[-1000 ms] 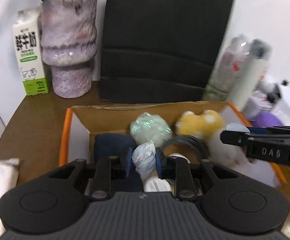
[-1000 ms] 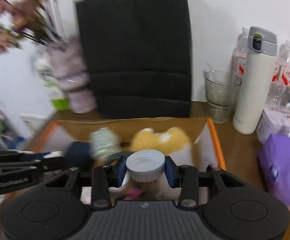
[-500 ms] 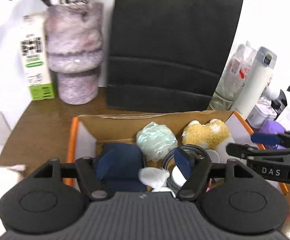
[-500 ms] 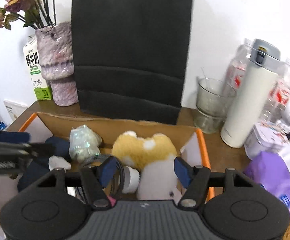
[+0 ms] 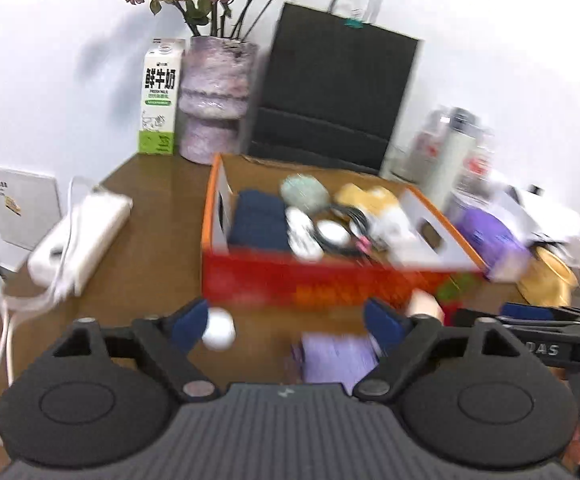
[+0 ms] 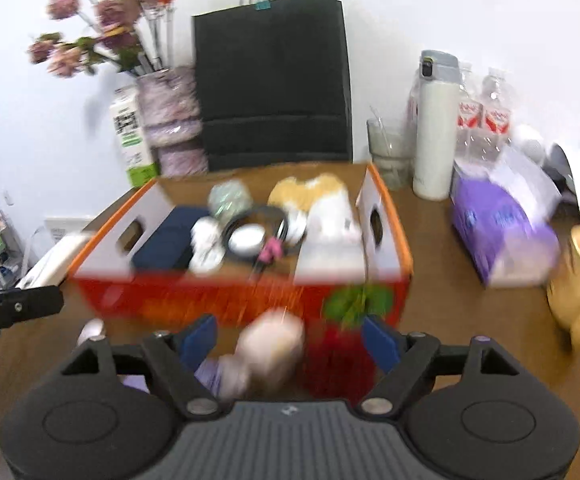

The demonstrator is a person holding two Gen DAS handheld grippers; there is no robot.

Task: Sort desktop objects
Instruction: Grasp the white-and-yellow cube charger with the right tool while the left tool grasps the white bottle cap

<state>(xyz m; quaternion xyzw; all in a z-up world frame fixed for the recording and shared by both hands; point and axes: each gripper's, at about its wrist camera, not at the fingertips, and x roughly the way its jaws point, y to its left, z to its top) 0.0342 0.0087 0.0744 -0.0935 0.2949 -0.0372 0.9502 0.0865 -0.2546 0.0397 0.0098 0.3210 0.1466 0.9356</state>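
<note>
Both grippers withdrew, jaws spread — box (image 5: pixel 330 280) lies crosswise.

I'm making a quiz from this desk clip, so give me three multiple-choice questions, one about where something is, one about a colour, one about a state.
1. Where does the milk carton stand?
A. Inside the box
B. Left of the vase, by the wall
C. On the tissue pack

2. What colour is the paper bag behind the box?
A. Black
B. Yellow
C. White

3. How is the left tool?
A. Shut on a cap
B. Shut on paper
C. Open, holding nothing

Answers: 1 B, the carton sits beside the vase on the table; 2 A, the bag is black; 3 C, its blue pads stand wide apart, gripping nothing.
</note>
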